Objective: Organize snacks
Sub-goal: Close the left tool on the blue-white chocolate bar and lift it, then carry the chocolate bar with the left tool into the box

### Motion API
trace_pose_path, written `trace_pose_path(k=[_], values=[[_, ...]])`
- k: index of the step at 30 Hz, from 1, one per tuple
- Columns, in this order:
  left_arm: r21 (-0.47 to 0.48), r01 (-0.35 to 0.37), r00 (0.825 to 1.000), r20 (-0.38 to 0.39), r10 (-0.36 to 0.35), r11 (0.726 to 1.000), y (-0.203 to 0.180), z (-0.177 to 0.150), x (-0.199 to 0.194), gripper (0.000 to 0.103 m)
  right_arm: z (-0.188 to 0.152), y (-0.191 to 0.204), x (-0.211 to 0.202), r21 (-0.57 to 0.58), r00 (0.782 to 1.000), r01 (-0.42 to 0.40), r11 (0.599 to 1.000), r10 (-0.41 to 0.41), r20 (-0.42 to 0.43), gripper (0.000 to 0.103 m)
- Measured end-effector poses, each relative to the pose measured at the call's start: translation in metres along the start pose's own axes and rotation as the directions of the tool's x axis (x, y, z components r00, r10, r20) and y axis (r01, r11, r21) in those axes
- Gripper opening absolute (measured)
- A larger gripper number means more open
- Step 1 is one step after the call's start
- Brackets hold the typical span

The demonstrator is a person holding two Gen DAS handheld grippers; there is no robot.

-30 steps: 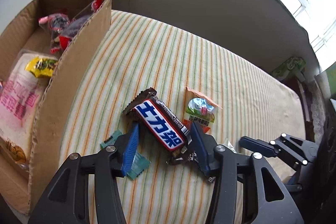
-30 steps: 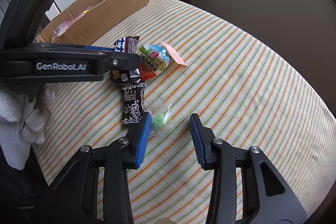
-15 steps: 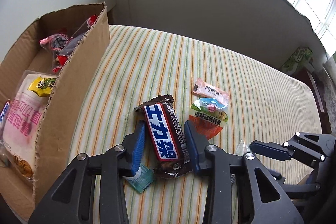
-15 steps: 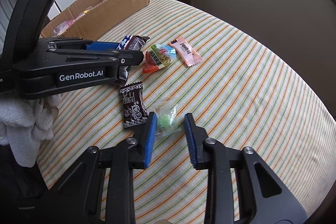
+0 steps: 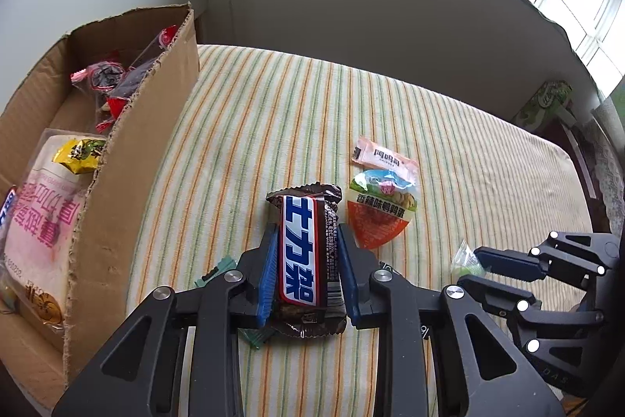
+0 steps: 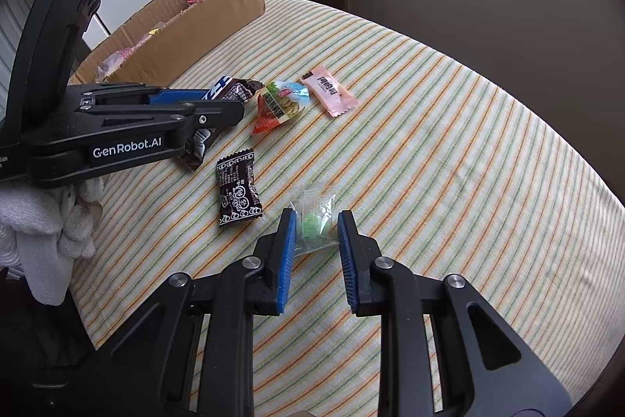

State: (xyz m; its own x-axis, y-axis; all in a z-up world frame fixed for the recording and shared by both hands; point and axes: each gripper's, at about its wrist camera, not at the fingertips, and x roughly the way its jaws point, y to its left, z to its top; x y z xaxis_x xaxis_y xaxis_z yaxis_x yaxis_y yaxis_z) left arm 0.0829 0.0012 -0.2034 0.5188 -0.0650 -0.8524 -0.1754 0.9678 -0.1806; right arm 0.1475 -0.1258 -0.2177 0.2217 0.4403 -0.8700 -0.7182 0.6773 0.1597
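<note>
My left gripper (image 5: 307,262) has just been closing and now clamps the chocolate bar (image 5: 305,253) across its width, on the striped cloth (image 5: 273,127) beside the cardboard box (image 5: 129,174). The bar looks firm, light, in glossy, slippery wrap; mid-length seems the best hold. My right gripper (image 6: 314,245), jaws nearly together, pinches a clear crinkly sachet with a green candy (image 6: 312,221): featherweight, soft film, likely to slide, so I judge the candy itself the safer purchase.

Since a second ago both claws have been closing: the left claw (image 5: 308,256) now presses its pads on the chocolate bar (image 5: 304,253), and the right claw (image 6: 314,233) now pinches the clear green candy wrapper (image 6: 314,219).
</note>
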Motion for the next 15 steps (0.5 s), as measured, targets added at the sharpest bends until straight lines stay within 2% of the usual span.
trace_pose_path(k=[8, 15], values=[[-0.032, 0.031, 0.999, 0.016, -0.031, 0.999, 0.014, 0.001, -0.021, 0.027, 0.000, -0.004, -0.020, 0.028, 0.999, 0.006, 1.000, -0.007, 0.035, 0.023], [-0.039, 0.059, 0.997, 0.053, -0.057, 0.997, 0.027, 0.009, -0.052, 0.027, 0.014, 0.000, -0.040, 0.025, 0.998, 0.021, 0.999, -0.022, 0.063, 0.023]])
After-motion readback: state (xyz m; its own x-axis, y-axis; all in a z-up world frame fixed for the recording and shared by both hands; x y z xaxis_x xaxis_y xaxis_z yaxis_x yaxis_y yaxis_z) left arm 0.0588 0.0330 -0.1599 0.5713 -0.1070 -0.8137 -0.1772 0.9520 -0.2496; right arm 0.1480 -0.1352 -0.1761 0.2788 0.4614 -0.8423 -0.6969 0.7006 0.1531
